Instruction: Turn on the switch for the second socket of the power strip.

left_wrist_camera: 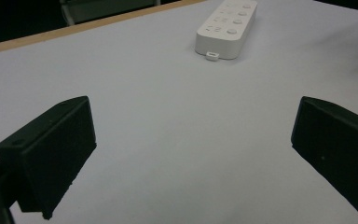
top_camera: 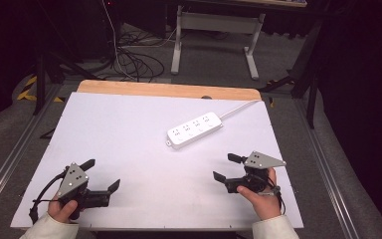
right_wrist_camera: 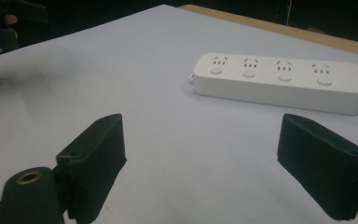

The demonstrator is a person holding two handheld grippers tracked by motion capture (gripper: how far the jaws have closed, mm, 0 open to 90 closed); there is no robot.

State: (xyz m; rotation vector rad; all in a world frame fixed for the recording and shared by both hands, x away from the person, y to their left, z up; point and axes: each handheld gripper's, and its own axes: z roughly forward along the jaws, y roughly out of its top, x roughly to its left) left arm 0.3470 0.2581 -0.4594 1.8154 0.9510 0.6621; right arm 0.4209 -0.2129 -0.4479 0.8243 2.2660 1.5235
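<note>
Both grippers waited wide, power strip untouched.

The left gripper (top_camera: 103,174) hovered low over the near left of the bench (top_camera: 129,119), jaws spread and holding nothing. The strip (top_camera: 195,129) lay right of centre, well apart from both grippers, its cord (top_camera: 238,108) running off toward the far right edge; all four sockets looked bare, with no plug in them. The right gripper (top_camera: 225,166) sat at the near right, jaws likewise spread and empty, aimed at the strip. By my reading, nothing was done yet: the reach and grasp all remained.
</note>
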